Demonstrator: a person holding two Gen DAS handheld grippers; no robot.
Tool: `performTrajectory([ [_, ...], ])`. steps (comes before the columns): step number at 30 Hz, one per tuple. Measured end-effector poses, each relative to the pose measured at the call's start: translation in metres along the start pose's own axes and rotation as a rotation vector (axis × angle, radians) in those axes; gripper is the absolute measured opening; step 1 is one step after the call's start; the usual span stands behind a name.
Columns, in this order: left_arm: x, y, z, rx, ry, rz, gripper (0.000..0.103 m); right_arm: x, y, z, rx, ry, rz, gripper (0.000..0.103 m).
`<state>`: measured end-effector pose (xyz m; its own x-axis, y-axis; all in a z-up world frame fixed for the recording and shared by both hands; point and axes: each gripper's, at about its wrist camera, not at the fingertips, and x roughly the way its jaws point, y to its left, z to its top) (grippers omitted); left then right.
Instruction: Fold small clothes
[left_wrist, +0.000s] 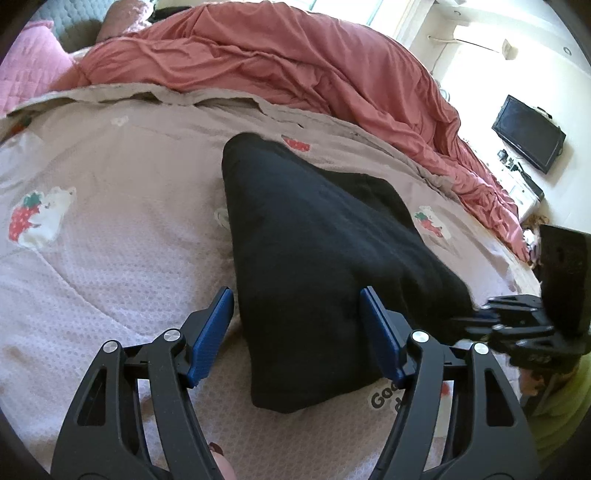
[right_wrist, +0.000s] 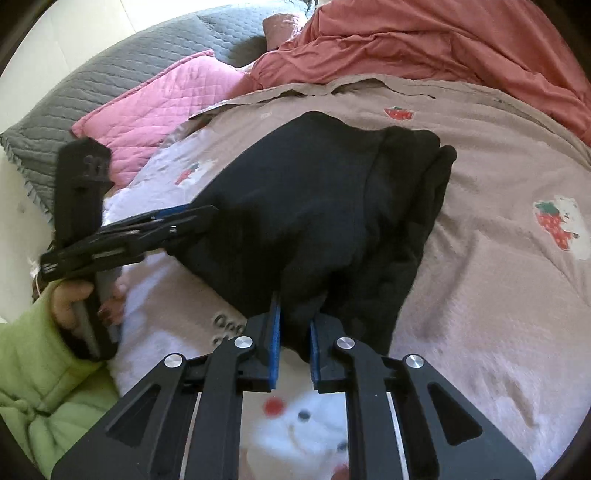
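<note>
A black garment (left_wrist: 314, 240), partly folded, lies on the beige bed cover (left_wrist: 110, 258). My left gripper (left_wrist: 296, 295) stands open over its near corner. The left blue pad (left_wrist: 218, 332) is beside the cloth's edge, and the right blue pad (left_wrist: 380, 332) is over the cloth. In the right wrist view my right gripper (right_wrist: 295, 325) is shut on a bunched near edge of the black garment (right_wrist: 314, 203), lifting it slightly. The left gripper (right_wrist: 199, 216) shows side-on at the garment's left edge, and the right gripper (left_wrist: 476, 321) at its right corner.
A rumpled salmon duvet (left_wrist: 295, 62) fills the far side of the bed. A pink quilted pillow (right_wrist: 159, 99) and a grey one (right_wrist: 110, 62) lie at the head. A TV (left_wrist: 528, 133) hangs on the wall. A green sleeve (right_wrist: 40, 369) and a hand (right_wrist: 66, 299) hold the left tool.
</note>
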<state>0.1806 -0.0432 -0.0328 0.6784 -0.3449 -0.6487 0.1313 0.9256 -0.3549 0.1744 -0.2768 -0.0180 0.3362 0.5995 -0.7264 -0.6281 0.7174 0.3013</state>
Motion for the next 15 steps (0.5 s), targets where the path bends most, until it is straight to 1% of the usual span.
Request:
performTrajectory([
  [2, 0.000, 0.000, 0.000, -0.005, 0.003, -0.016, 0.065, -0.011, -0.005, -0.004, 0.024, -0.014, -0.007, 0.012],
  [5, 0.000, -0.003, -0.001, 0.015, 0.005, 0.004, 0.065, 0.003, -0.010, -0.014, 0.057, 0.030, -0.039, 0.012],
  [8, 0.002, 0.000, -0.003, 0.001, 0.014, 0.003, 0.065, 0.015, -0.014, -0.021, 0.111, 0.014, -0.033, 0.012],
  [11, 0.002, 0.002, -0.003, -0.009, 0.017, -0.004, 0.065, 0.012, -0.010, -0.019, 0.099, 0.019, -0.053, 0.012],
  [15, 0.001, 0.003, -0.002, -0.005, 0.013, 0.001, 0.065, 0.003, -0.008, -0.015, 0.104, 0.031, -0.064, 0.019],
])
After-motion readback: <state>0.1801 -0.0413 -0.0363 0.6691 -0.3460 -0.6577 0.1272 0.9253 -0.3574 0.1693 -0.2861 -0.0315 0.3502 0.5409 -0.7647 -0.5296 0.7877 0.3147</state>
